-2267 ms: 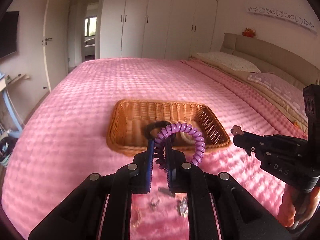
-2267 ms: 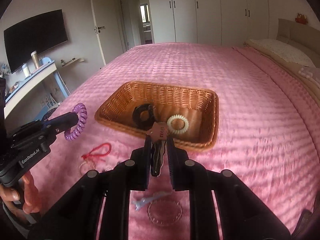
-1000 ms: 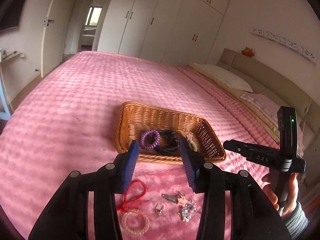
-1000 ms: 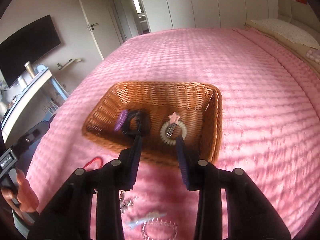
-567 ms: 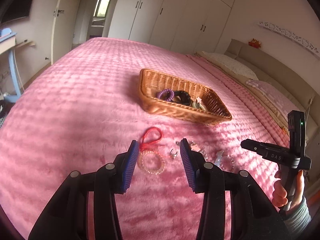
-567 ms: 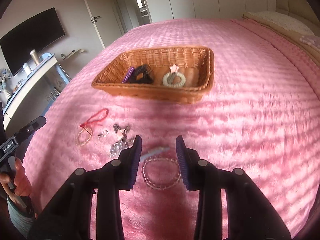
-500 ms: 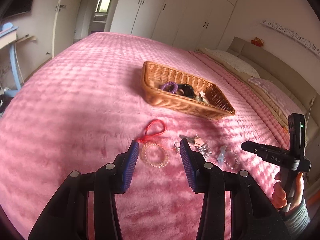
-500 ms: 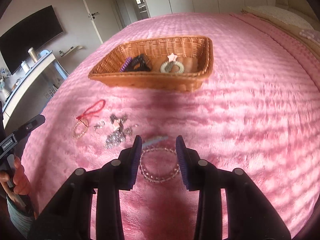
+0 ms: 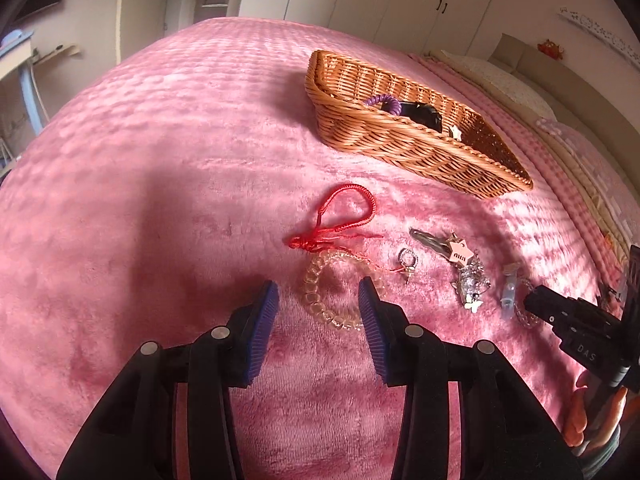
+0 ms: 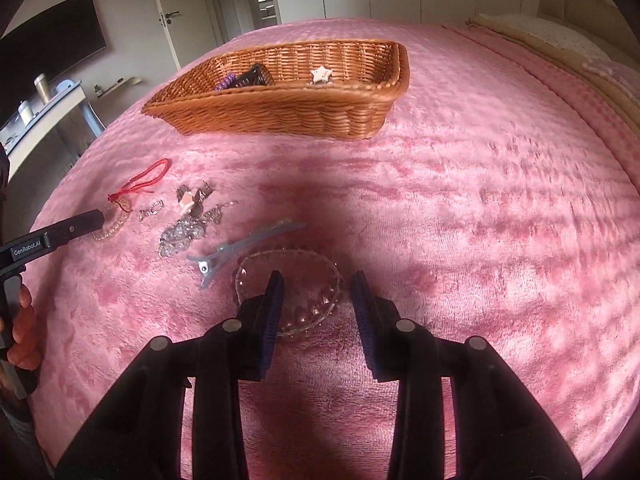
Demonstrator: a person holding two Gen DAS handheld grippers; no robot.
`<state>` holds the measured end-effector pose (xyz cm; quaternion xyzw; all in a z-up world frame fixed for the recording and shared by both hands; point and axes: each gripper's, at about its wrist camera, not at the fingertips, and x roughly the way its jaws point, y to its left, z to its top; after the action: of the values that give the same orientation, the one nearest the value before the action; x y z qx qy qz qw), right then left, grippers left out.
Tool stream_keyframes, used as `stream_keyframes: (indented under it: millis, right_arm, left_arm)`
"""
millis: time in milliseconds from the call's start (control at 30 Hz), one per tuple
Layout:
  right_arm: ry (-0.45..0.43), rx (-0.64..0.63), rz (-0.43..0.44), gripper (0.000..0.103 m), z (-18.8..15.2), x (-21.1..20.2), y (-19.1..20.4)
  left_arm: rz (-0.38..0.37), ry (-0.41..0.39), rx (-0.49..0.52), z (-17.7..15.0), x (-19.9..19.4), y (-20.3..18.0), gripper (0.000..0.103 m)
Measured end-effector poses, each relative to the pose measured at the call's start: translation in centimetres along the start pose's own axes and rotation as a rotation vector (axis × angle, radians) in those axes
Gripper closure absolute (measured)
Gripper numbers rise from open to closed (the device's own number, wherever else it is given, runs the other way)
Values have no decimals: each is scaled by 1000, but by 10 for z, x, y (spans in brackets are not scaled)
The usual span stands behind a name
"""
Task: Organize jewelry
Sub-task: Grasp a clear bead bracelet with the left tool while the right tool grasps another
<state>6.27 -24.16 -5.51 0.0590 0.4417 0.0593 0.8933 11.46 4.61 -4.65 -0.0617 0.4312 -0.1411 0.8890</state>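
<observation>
Looking through the left wrist view, the left gripper (image 9: 318,300) hangs with jaws apart and empty over a clear coil bracelet (image 9: 340,292) on the pink bed (image 9: 160,160). Already in the wicker basket (image 9: 400,144): a purple coil tie (image 9: 380,101), a black piece (image 9: 420,114) and a star clip. Still out: red cord (image 9: 340,220), small ring (image 9: 408,258), another star clip (image 9: 460,250), sparkly brooch (image 9: 472,280).

Over to the right wrist view: the right gripper (image 10: 318,300), jaws also apart, straddles one side of a clear bead bracelet (image 10: 288,292) (nothing pinched yet), grey clip (image 10: 240,248) just beside. Roughly a third done, I'd judge.
</observation>
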Motion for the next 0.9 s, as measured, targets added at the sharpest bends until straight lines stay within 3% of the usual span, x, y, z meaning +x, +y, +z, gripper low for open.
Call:
stream_keyframes:
  millis: [133,200,300,400,900]
  right_arm:
    - [10,0,-29,71,2,5,2]
    - [9,-26,-46,73,2,6,8]
    - [5,-67,-41,90,-1,4,17]
    - [1,-82,-36,97,-2,3,20]
    - [-40,-35,118,97,-11,-38,21]
  left_arm:
    - [37,-2,32,-1,3,-6,64]
    - [66,-4,46,-2,4,-9,70]
    - [68,-5,52,-2,5,-10,93]
    - [51,-12,47,-4,3,-8,95]
    - [-30,-89,96,-24,-39,-30,95]
